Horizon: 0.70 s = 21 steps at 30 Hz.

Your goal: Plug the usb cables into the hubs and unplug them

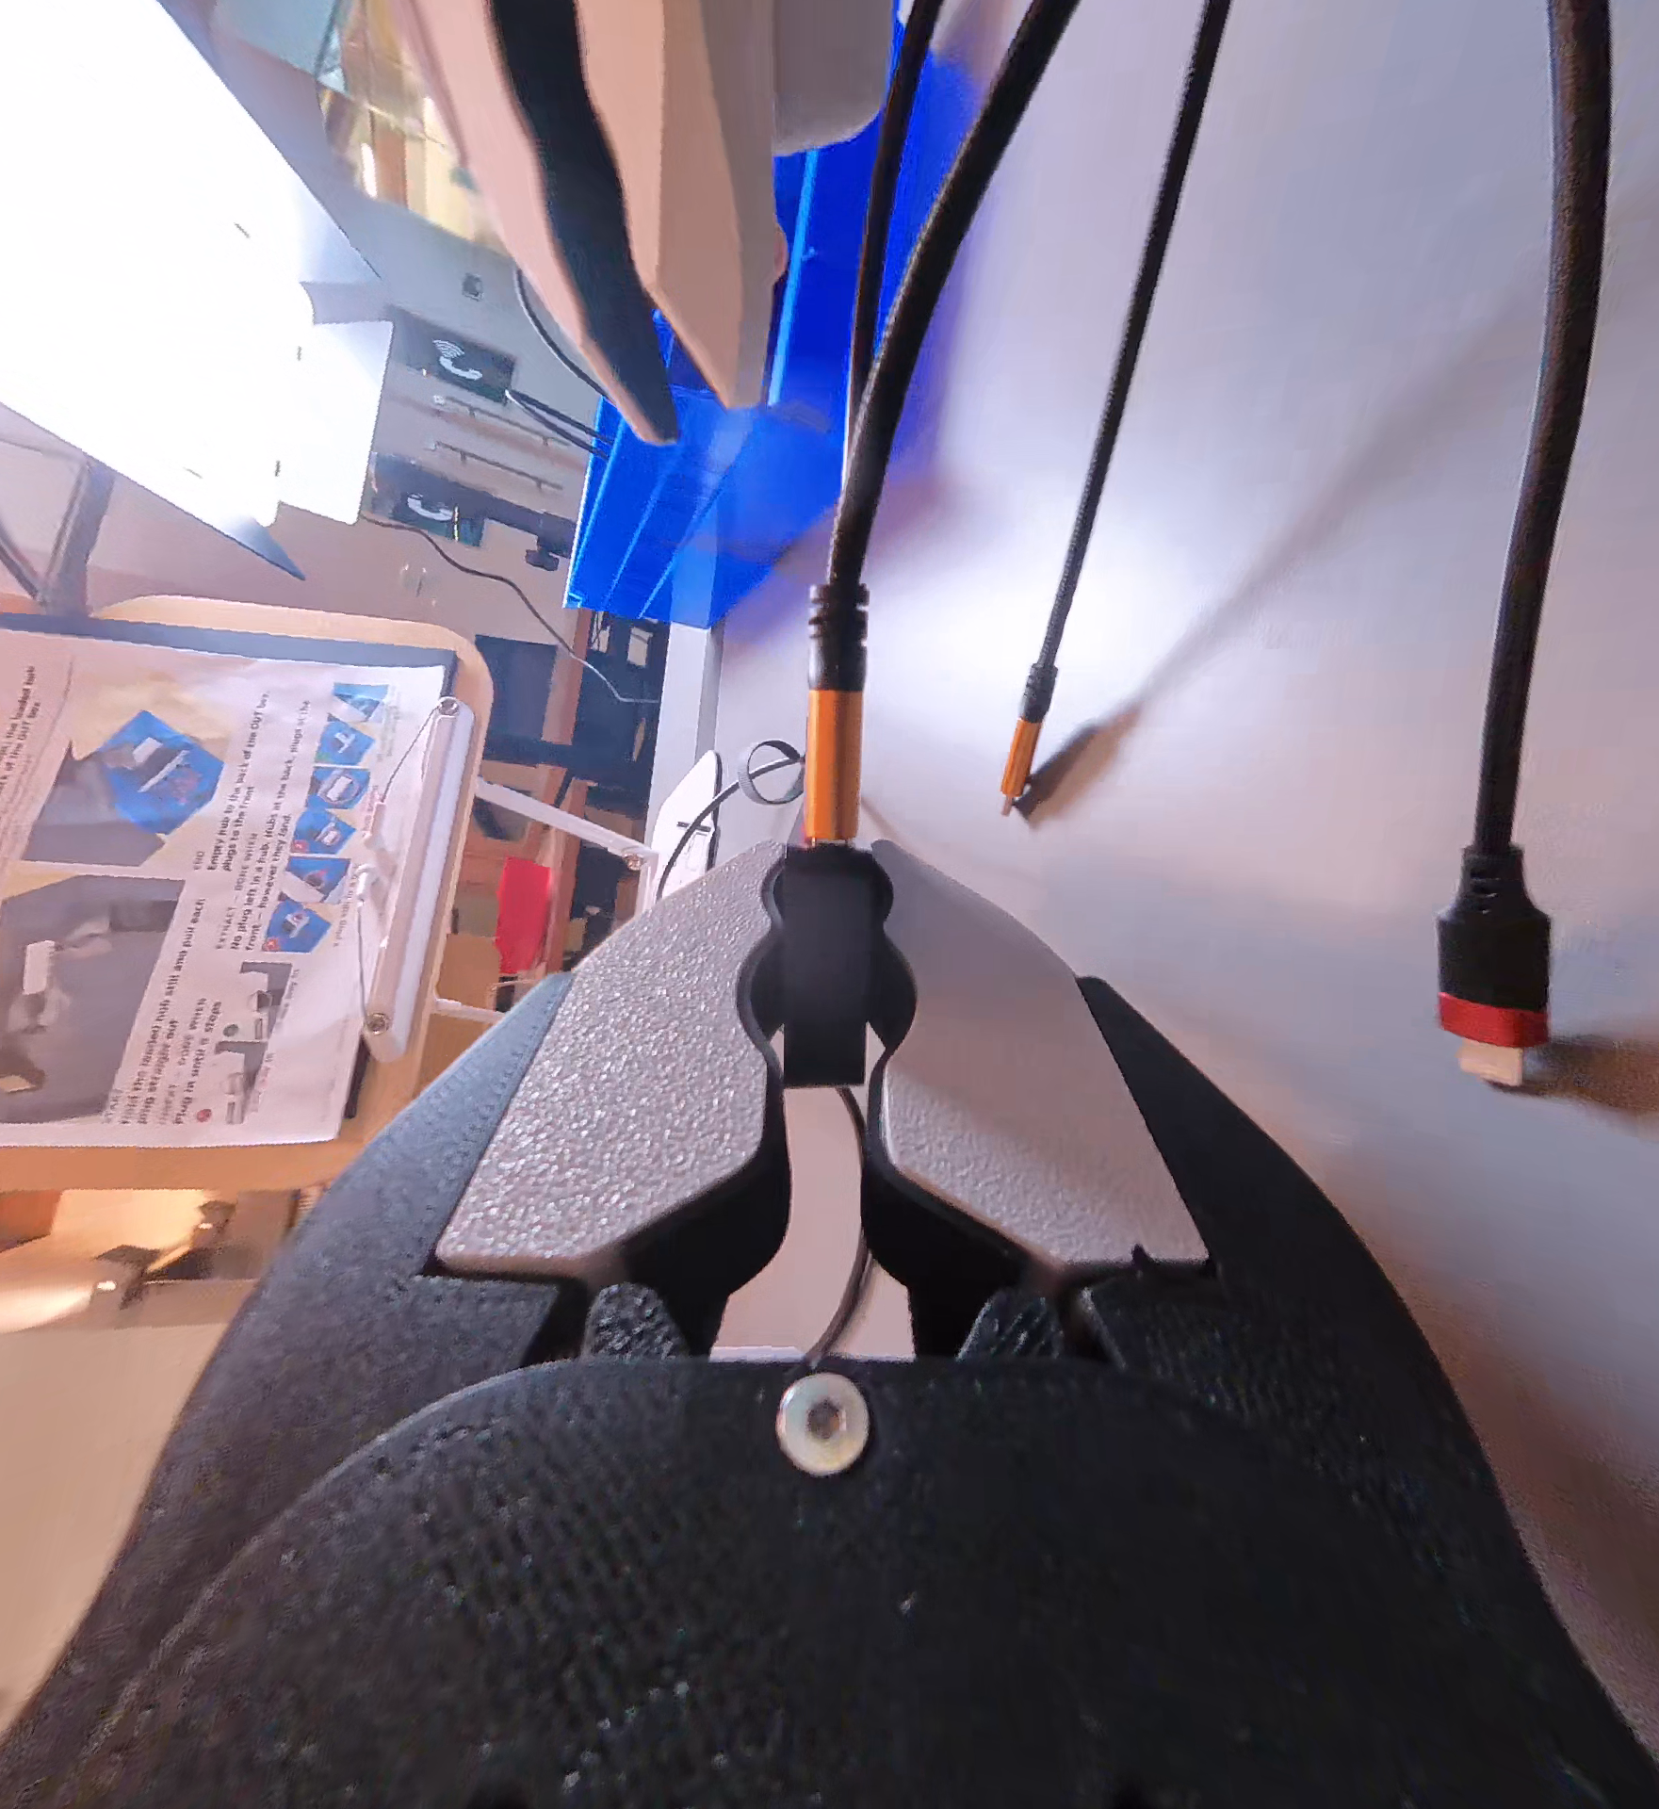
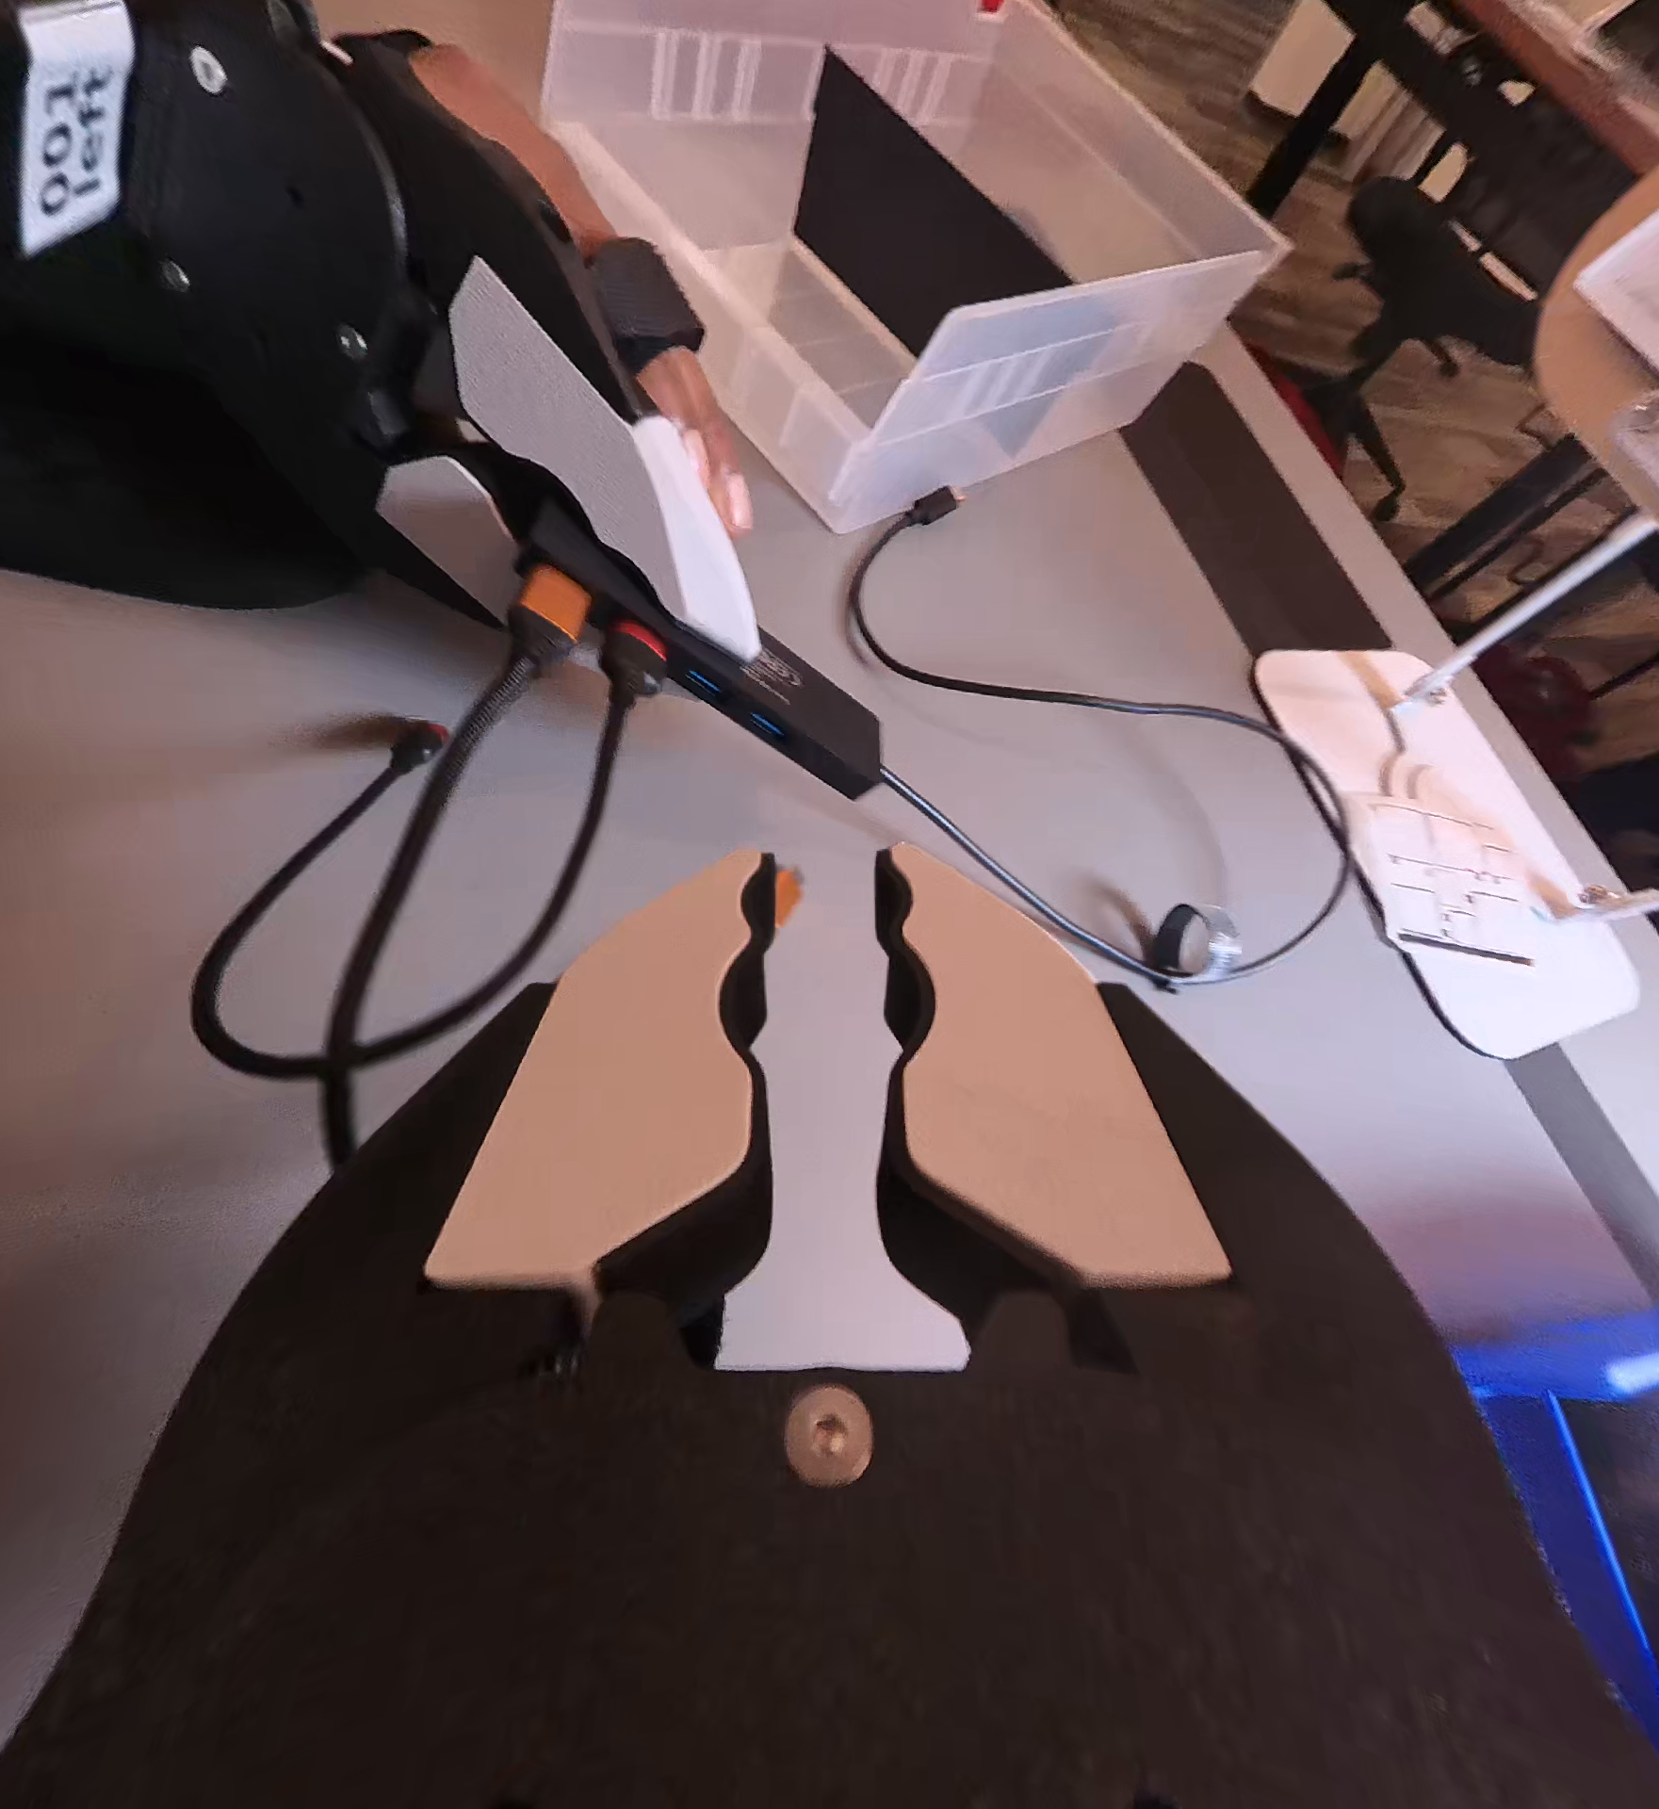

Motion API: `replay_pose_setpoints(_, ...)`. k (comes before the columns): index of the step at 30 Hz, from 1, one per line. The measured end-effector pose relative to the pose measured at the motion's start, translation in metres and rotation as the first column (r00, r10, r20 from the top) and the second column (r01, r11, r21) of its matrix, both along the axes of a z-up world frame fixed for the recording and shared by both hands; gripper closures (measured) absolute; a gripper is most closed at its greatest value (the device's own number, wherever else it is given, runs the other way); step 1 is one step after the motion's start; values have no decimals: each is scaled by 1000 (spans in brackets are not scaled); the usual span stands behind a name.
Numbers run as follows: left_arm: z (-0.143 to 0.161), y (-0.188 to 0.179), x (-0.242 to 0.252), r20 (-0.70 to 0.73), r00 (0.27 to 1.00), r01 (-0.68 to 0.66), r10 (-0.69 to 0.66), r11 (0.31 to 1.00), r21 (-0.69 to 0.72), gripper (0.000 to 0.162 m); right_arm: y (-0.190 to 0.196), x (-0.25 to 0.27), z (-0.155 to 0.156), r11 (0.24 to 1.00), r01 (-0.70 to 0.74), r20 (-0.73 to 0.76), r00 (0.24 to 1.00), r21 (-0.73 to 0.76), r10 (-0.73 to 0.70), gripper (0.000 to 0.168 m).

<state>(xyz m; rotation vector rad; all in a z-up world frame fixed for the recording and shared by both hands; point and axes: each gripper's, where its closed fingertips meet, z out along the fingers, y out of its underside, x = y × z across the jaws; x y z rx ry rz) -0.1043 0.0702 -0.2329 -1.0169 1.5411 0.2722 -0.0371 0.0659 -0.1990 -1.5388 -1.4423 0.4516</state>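
Note:
My left gripper [image 1: 830,861] is shut on a black USB hub [image 1: 825,979], seen end-on between its fingers. In the right wrist view the left gripper [image 2: 610,548] holds the hub [image 2: 806,715] tilted above the grey table. An orange-collared plug [image 2: 551,602] and a red-collared plug [image 2: 634,646] sit in the hub's ports; two blue ports beside them are empty. My right gripper [image 2: 825,871] is open, just above a small loose orange plug [image 2: 786,896]; that plug also shows in the left wrist view [image 1: 1021,754]. A loose black plug with a red band [image 1: 1491,979] lies on the table.
A clear plastic bin [image 2: 952,294] stands at the back of the table. The hub's thin lead with a strap loop [image 2: 1187,940] curls toward a white stand base [image 2: 1442,861]. A blue bin [image 1: 688,509] and an instruction sheet on a stand [image 1: 169,881] are nearby. The table edge runs along the right. Spacing between my two grippers at the tips: around 8 centimeters.

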Motion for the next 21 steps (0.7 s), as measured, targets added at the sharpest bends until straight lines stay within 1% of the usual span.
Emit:
replay_pose_setpoints(3,9,-2,2,121,992,38,-27,995,-90,151,9,11,1,999,20,1,1000,39,-20,148)
replay_pose_setpoints(5,17,-6,8,199,979,80,-51,987,-141,151,11,12,-1,995,-4,9,1000,99,4,145)
replay_pose_setpoints(7,25,-10,17,247,966,122,-79,979,-164,151,12,10,-6,983,-43,36,999,176,37,140)
replay_pose_setpoints(10,29,-14,30,252,962,152,-106,974,-169,151,10,4,-17,953,-111,112,990,282,83,131)
replay_pose_setpoints(12,30,-16,41,236,964,164,-123,973,-164,151,8,-2,-23,929,-148,153,983,338,101,128)
replay_pose_setpoints(14,30,-21,52,216,965,183,-148,971,-156,151,7,-8,-23,908,-173,162,980,381,119,128)
replay_pose_setpoints(15,30,-22,57,205,967,182,-148,971,-154,151,6,-11,-23,899,-186,166,978,397,129,128)
replay_pose_setpoints(17,29,-21,64,176,976,154,-125,974,-168,151,8,-14,-23,877,-205,179,974,435,139,136)
replay_pose_setpoints(18,30,-20,66,171,979,137,-107,976,-170,151,8,-14,-23,865,-211,180,973,455,142,149)
replay_pose_setpoints(19,29,-19,67,163,982,123,-92,975,-187,151,9,-13,-24,860,-218,184,972,461,147,154)
replay_pose_setpoints(21,26,-16,68,170,984,94,-52,964,-250,150,10,-10,-26,870,-219,187,971,441,149,156)
